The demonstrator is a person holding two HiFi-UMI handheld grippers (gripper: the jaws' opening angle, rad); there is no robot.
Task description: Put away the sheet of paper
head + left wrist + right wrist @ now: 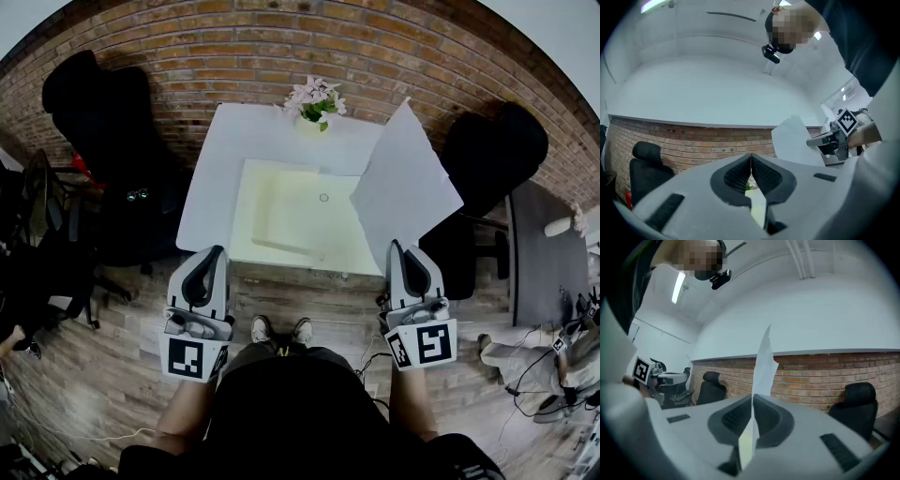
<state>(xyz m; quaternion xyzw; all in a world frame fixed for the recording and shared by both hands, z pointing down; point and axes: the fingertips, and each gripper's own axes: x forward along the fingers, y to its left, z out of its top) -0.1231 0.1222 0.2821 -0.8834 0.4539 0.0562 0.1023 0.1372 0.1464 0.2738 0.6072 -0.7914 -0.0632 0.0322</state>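
Observation:
A white sheet of paper (405,187) is lifted over the right side of the white table (211,187), tilted up and away from me. My right gripper (395,247) is shut on its near edge. In the right gripper view the sheet (764,364) rises edge-on from between the closed jaws of the right gripper (752,400). My left gripper (219,251) hovers at the table's near left edge, shut with nothing in it. In the left gripper view the left gripper (751,158) has its jaws together, with the sheet (793,140) and the right gripper (813,141) off to the right. A pale yellow shallow tray (281,211) lies on the table's middle.
A pot of pink flowers (315,101) stands at the table's far edge, against the brick wall (234,47). Black office chairs flank the table at left (103,122) and right (492,150). A grey desk (539,253) stands at the right. Cables (525,398) lie on the wooden floor.

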